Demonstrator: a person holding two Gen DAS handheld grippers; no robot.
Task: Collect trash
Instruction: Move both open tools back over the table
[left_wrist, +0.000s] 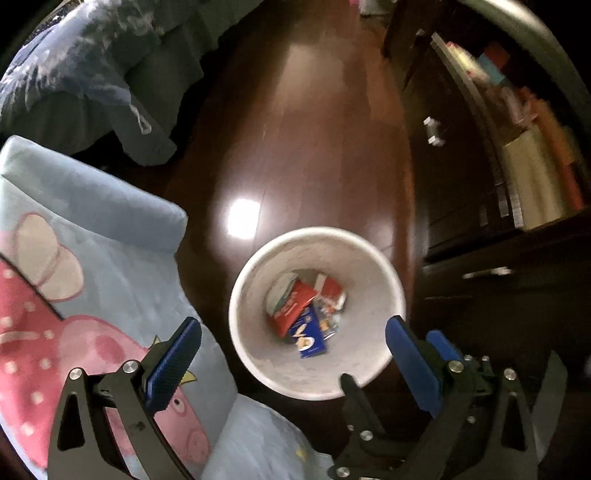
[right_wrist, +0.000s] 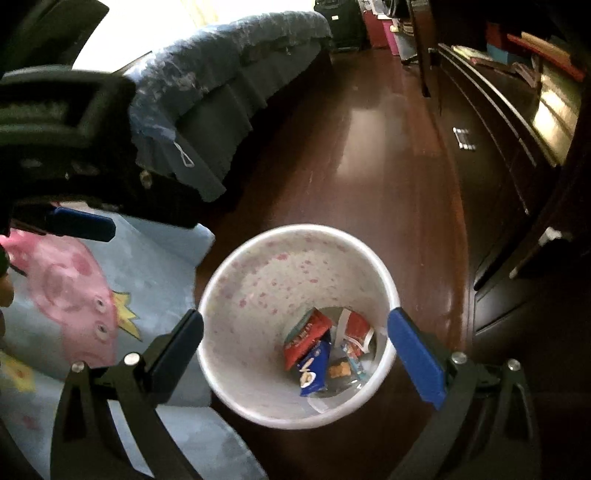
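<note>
Dark wood floor (right_wrist: 369, 166): white bin (right_wrist: 258, 288) beside the rug's edge holds wrappers (right_wrist: 314, 350); left gripper (left_wrist: 295, 343) and right gripper (right_wrist: 295, 347) both gape wide, empty.

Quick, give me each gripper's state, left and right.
Left gripper: open, nothing between its fingers, above the white bin.
Right gripper: open, empty, over the same bin.

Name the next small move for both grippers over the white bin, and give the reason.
Probably lift both away and look for more trash. The left gripper and right gripper are open and empty above the white round bin, where the red wrapper and blue wrapper already lie.
</note>
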